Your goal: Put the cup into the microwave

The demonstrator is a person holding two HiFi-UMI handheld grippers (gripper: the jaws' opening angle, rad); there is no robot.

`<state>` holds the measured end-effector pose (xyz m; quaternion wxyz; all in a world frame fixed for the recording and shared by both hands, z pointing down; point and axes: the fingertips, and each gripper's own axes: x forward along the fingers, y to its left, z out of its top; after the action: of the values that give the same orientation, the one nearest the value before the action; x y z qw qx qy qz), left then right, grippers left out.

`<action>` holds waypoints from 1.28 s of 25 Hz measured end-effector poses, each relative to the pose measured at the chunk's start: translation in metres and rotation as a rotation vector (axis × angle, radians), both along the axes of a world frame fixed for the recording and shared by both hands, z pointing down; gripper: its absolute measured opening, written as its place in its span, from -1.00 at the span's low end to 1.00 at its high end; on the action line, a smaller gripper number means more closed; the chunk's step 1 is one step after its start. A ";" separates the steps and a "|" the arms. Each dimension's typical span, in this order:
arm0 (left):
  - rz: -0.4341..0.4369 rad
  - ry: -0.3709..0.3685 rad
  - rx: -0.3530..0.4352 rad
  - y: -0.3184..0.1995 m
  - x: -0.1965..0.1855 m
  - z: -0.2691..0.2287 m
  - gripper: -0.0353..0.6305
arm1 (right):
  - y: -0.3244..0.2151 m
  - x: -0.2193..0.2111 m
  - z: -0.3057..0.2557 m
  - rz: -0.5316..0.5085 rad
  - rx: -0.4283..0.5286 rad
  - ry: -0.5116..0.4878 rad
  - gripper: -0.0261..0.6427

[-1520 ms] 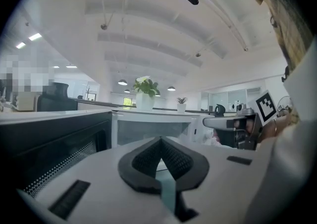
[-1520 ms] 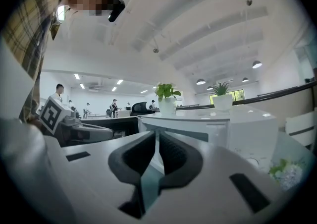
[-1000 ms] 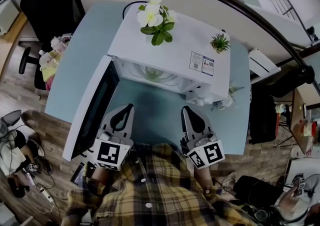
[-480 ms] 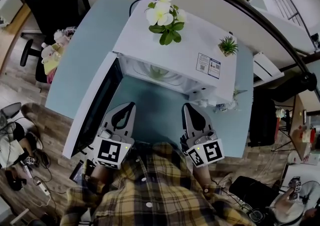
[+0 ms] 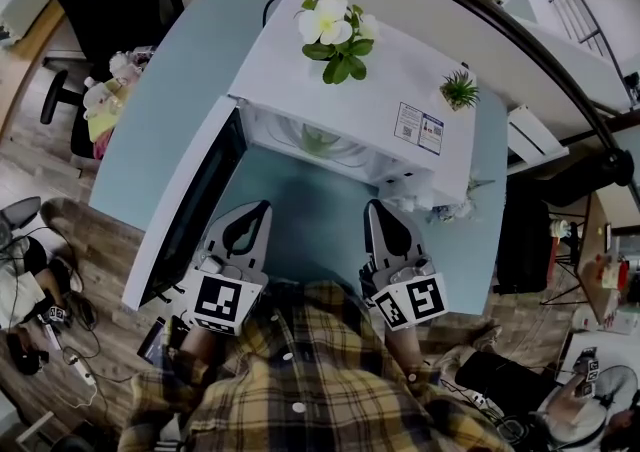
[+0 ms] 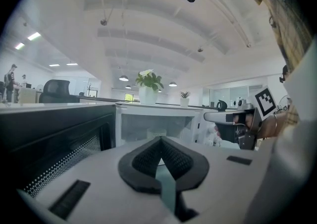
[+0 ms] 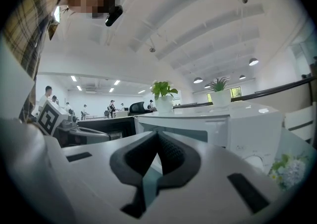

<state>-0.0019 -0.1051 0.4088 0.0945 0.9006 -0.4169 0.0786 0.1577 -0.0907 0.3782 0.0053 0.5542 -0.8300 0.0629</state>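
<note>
left hand-held gripper (image 5: pixel 258 210) closed, empty | right hand-held gripper (image 5: pixel 376 208) likewise | cup (image 5: pixel 320 140): we take it for the pale shape inside the open microwave (image 5: pixel 380 80) (too hazy to swear) | we judge it light, stiff, slick: pinch the wall below the rim

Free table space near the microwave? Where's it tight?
Free: the table strip before the microwave, between its open door on the left and the left gripper and right gripper at the near edge. Also the bare stretch left of the microwave. Crowded: by the microwave's front right corner, where a small bouquet lies.
</note>
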 end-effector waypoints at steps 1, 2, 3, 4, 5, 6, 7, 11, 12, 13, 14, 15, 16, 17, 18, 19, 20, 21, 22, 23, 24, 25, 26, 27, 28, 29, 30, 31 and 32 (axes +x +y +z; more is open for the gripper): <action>-0.001 0.001 0.001 0.000 0.000 0.000 -0.93 | 0.000 0.001 0.000 0.003 0.002 -0.001 -0.92; -0.001 0.001 0.001 0.001 0.000 0.000 -0.93 | 0.001 0.001 0.000 0.007 0.003 -0.002 -0.92; -0.002 0.000 0.001 0.001 0.000 -0.001 -0.93 | 0.001 0.002 -0.001 0.011 0.003 -0.003 -0.92; -0.001 -0.003 -0.001 0.002 -0.001 -0.001 -0.93 | 0.002 0.003 -0.001 0.014 0.003 -0.004 -0.92; 0.000 -0.006 -0.003 0.002 -0.001 -0.001 -0.93 | 0.002 0.004 -0.001 0.017 0.003 -0.005 -0.92; -0.001 -0.007 -0.004 0.002 -0.001 -0.002 -0.93 | 0.002 0.004 -0.002 0.019 0.003 -0.006 -0.92; -0.002 -0.005 -0.001 0.003 -0.002 -0.002 -0.93 | 0.002 0.005 -0.002 0.023 0.004 -0.007 -0.92; -0.007 0.002 0.010 0.004 -0.003 -0.003 -0.93 | 0.002 0.007 -0.003 0.041 0.007 -0.016 -0.92; -0.006 0.001 0.011 0.004 -0.003 -0.004 -0.93 | 0.002 0.008 -0.002 0.045 0.006 -0.018 -0.92; -0.006 0.000 0.012 0.005 -0.003 -0.004 -0.93 | 0.003 0.008 -0.002 0.047 0.005 -0.019 -0.92; -0.007 0.000 0.013 0.005 -0.003 -0.004 -0.93 | 0.003 0.008 -0.002 0.048 0.005 -0.020 -0.92; -0.008 0.001 0.013 0.005 -0.003 -0.004 -0.93 | 0.003 0.009 -0.002 0.049 0.005 -0.021 -0.92; -0.009 0.002 0.014 0.005 -0.003 -0.004 -0.93 | 0.003 0.009 -0.002 0.051 0.005 -0.022 -0.92; -0.009 0.002 0.014 0.005 -0.004 -0.004 -0.93 | 0.003 0.009 -0.003 0.053 0.005 -0.025 -0.92; -0.009 0.002 0.014 0.005 -0.004 -0.004 -0.93 | 0.003 0.009 -0.003 0.056 0.003 -0.027 -0.92; -0.009 0.003 0.015 0.005 -0.004 -0.004 -0.93 | 0.003 0.010 -0.002 0.060 0.001 -0.031 -0.92; -0.009 0.002 0.015 0.005 -0.003 -0.004 -0.93 | 0.004 0.010 -0.002 0.061 -0.001 -0.035 -0.92; -0.008 0.002 0.015 0.005 -0.003 -0.004 -0.92 | 0.004 0.010 -0.002 0.061 -0.003 -0.039 -0.92; -0.008 0.001 0.015 0.006 -0.003 -0.004 -0.93 | 0.005 0.010 -0.001 0.057 -0.005 -0.042 -0.92; -0.008 0.000 0.015 0.006 -0.004 -0.003 -0.93 | 0.005 0.009 0.000 0.051 -0.008 -0.043 -0.92; -0.009 0.001 0.015 0.006 -0.004 -0.003 -0.93 | 0.005 0.008 0.000 0.044 -0.010 -0.042 -0.92; -0.011 0.001 0.014 0.006 -0.004 -0.003 -0.93 | 0.006 0.007 0.002 0.039 -0.012 -0.039 -0.92; -0.012 0.001 0.014 0.006 -0.004 -0.003 -0.93 | 0.006 0.006 0.003 0.037 -0.015 -0.037 -0.92; -0.012 0.000 0.014 0.006 -0.004 -0.002 -0.93 | 0.006 0.006 0.003 0.037 -0.017 -0.038 -0.92; -0.013 0.000 0.014 0.006 -0.004 -0.002 -0.93 | 0.007 0.006 0.004 0.039 -0.018 -0.040 -0.92; -0.013 -0.001 0.014 0.005 -0.004 -0.002 -0.93 | 0.007 0.007 0.004 0.041 -0.019 -0.044 -0.92; -0.013 -0.001 0.014 0.005 -0.004 -0.002 -0.93 | 0.007 0.007 0.005 0.044 -0.019 -0.047 -0.92; -0.013 -0.002 0.014 0.005 -0.004 -0.002 -0.93 | 0.007 0.008 0.005 0.046 -0.020 -0.051 -0.92; -0.013 -0.003 0.015 0.005 -0.004 -0.002 -0.93 | 0.007 0.008 0.005 0.048 -0.020 -0.055 -0.92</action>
<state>-0.0058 -0.1000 0.4066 0.0879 0.8984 -0.4236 0.0762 0.1658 -0.0834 0.3833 -0.0135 0.5718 -0.8157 0.0865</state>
